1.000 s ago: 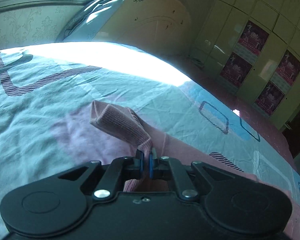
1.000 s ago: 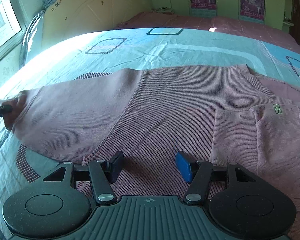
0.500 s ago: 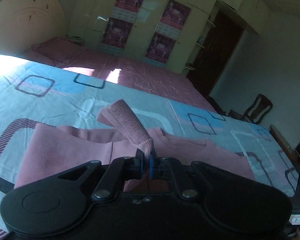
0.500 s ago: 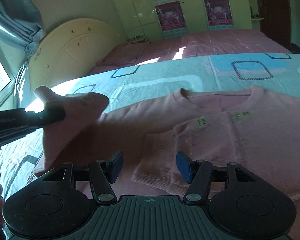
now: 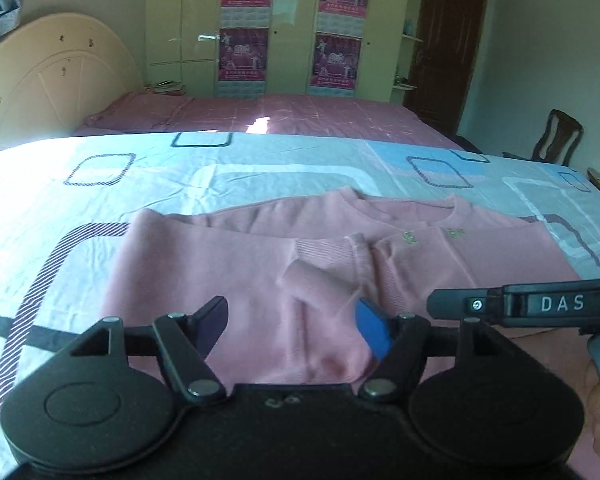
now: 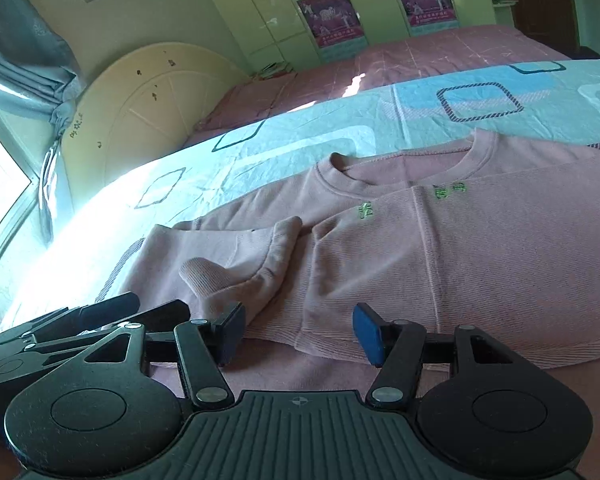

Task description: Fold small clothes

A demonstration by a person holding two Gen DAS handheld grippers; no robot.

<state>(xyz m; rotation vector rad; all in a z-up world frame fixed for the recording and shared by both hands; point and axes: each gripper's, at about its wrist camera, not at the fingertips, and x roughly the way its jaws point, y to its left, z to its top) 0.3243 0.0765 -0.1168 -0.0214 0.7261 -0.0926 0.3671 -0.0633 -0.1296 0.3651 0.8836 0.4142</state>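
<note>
A pink knit sweater lies flat on the bed, neck away from me, both sleeves folded in over the chest. It also shows in the right wrist view. The left sleeve's cuff lies loose on the body, its end curled up; it also shows in the right wrist view. My left gripper is open and empty just above the cuff. My right gripper is open and empty over the sweater's lower part, beside the left gripper's body.
The sweater rests on a light blue bedsheet with square patterns. A pink mattress, a cream headboard and a wardrobe with posters lie beyond. A wooden chair stands at the far right.
My left gripper carried the left sleeve's cuff over the sweater's body, then opened and let it go. The cuff now lies on the sweater. My right gripper stayed open.
</note>
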